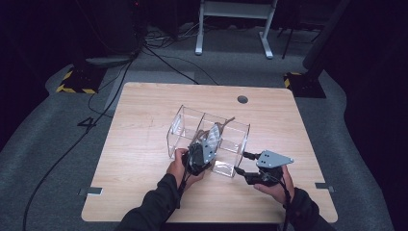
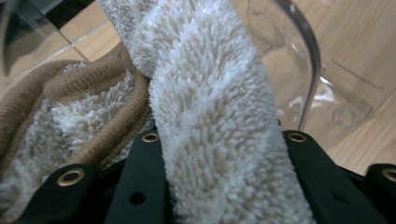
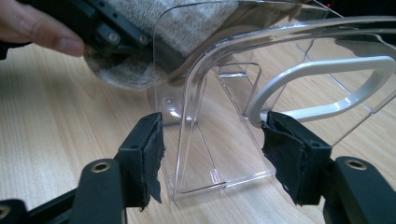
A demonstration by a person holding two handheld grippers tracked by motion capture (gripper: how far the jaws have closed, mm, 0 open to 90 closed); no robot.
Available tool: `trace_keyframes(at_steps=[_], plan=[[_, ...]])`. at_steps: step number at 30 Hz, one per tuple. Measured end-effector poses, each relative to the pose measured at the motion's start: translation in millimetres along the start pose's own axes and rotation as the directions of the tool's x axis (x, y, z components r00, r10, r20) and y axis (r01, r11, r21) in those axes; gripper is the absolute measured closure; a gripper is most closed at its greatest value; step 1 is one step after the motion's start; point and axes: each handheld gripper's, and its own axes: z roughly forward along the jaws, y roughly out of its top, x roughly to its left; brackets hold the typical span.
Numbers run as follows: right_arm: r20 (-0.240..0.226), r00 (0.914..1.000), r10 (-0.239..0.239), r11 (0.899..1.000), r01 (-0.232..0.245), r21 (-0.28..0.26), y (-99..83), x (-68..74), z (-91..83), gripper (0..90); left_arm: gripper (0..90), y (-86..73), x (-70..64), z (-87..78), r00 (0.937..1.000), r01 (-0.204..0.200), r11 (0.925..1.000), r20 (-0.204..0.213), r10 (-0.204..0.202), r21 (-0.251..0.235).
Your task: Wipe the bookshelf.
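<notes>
High view puts the left tongs [image 1: 208,144] at the near edge of a clear organizer [image 1: 185,126] that sits mid-counter [image 1: 144,192], its row of compartments running from far left to near right. These tongs are clamped on a fluffy cream towel [image 1: 215,132], which rises from the jaws up and over the middle compartment. In the left gripper view the towel [image 2: 210,126] fills the gap between the two black jaws and stands away from them lengthwise, its long axis running on from the tongs' own line. A brown-edged fold [image 2: 88,98] of it bunches to one side against the curved clear wall [image 2: 308,60].

Further right, the right tongs [image 1: 246,169] are held at the organizer's near-right end. In the right gripper view they [image 3: 212,154] stand apart, one pad on each side of the clear end wall [image 3: 191,93], and neither looks to be pressing it.

My reading: the left hand [image 1: 180,166] is the one carrying the load, with the open compartment straight ahead of and below the towel. The lowering depends on keeping that long axis in line with the slot while the right tongs steady the organizer's end.
</notes>
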Motion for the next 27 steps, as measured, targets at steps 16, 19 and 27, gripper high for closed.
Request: trace_keyframes(at_steps=[16, 19, 27], plan=[[-0.001, 1.0000, 0.002, 1.000, -0.002, -0.003, -1.0, -0.7, -0.2, 38.1, 67.4, -22.7, -2.3, 11.6, 0.9929, 0.043, 0.9959, 0.107, -0.052, 0.079], [0.003, 1.0000, 0.001, 1.000, -0.001, -0.002, -1.3, -1.0, -0.6, 38.1, 66.9, -26.4, -3.3, 13.6, 0.9915, 0.032, 0.9943, 0.122, -0.044, 0.102], [0.003, 1.0000, 0.003, 1.000, -0.003, -0.005, -1.3, -1.3, -1.3, 38.0, 66.3, -22.2, -0.4, 5.0, 0.9906, 0.027, 0.9952, 0.131, -0.039, 0.094]])
